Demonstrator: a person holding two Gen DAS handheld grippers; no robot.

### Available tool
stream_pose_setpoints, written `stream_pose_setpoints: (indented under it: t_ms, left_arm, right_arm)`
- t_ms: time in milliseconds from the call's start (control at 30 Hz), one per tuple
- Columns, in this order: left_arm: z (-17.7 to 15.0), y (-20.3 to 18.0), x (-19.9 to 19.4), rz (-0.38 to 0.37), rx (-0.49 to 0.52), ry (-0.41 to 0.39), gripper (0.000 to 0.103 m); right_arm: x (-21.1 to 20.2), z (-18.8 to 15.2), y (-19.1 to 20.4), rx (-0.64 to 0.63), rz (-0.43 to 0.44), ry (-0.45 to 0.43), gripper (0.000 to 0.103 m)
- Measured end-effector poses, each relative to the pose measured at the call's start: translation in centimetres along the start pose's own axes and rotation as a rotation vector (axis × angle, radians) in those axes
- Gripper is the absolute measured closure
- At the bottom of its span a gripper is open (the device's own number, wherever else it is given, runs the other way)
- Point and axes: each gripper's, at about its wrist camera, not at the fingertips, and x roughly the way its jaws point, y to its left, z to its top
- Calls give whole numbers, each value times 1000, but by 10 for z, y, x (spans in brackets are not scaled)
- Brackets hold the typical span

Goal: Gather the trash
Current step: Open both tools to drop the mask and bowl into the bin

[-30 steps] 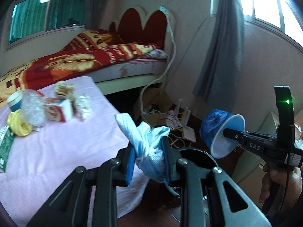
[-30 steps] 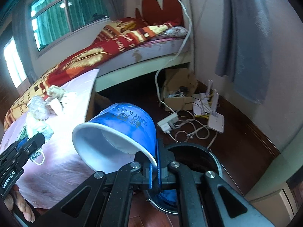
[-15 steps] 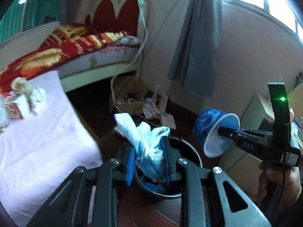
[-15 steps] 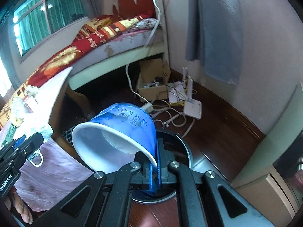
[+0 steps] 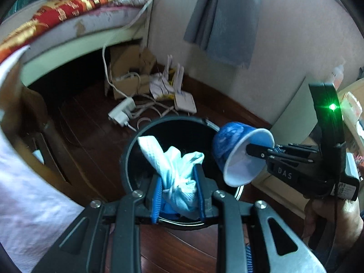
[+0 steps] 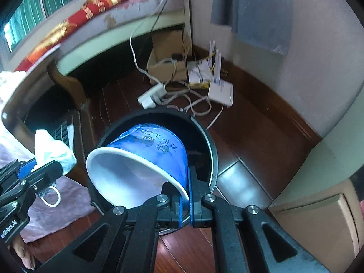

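Note:
My left gripper (image 5: 179,195) is shut on a crumpled pale blue face mask (image 5: 175,170), held right over the mouth of a round black trash bin (image 5: 136,136) on the floor. My right gripper (image 6: 185,202) is shut on the rim of a blue paper cup (image 6: 147,145) with a white inside, tipped on its side above the same bin (image 6: 211,150). In the left wrist view the cup (image 5: 229,141) hangs at the bin's right edge. In the right wrist view the mask (image 6: 54,150) shows at the left, with a white ear loop dangling.
A table with a pink cloth (image 5: 29,193) stands left of the bin. Behind it on the dark wooden floor lie a power strip (image 6: 151,95), tangled cables, a white router (image 6: 221,94) and a cardboard box (image 6: 168,63). A bed (image 5: 91,16) and grey curtain (image 5: 227,22) stand farther back.
Both grippers have dropped and tilted down toward the bin. The bin now fills the middle of both views, and the table with the remaining trash has slid out to the left.

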Motion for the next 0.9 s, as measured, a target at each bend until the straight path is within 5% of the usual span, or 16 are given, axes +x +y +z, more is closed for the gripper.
stream_pose_setpoints:
  t_ms: [133, 167, 200, 233, 300, 433, 533, 900]
  left_arm:
    - [-3, -1, 20, -13, -9, 45, 72]
    - [-3, 0, 25, -1, -16, 50, 61]
    - [-3, 2, 29, 2, -32, 61, 38]
    - [-4, 5, 32, -2, -53, 68, 31]
    - [-7, 10, 34, 28, -76, 67, 29]
    - [-13, 18, 29, 80, -88, 59, 17]
    - [-12, 18, 21, 113, -75, 29, 14]
    - [2, 12, -13, 155, -60, -38, 7]
  right_arm:
    - [20, 3, 5, -34, -6, 23, 99]
    - [25, 4, 7, -53, -25, 27, 99]
    - [32, 3, 8, -75, -69, 39, 93]
    - [36, 1, 6, -84, -110, 48, 64]
    - [37, -2, -3, -53, -155, 37, 24]
    - [30, -2, -18, -9, -179, 32, 20]
    - [23, -1, -21, 17, -186, 23, 2]
    - [-21, 0, -1, -6, -198, -51, 0]
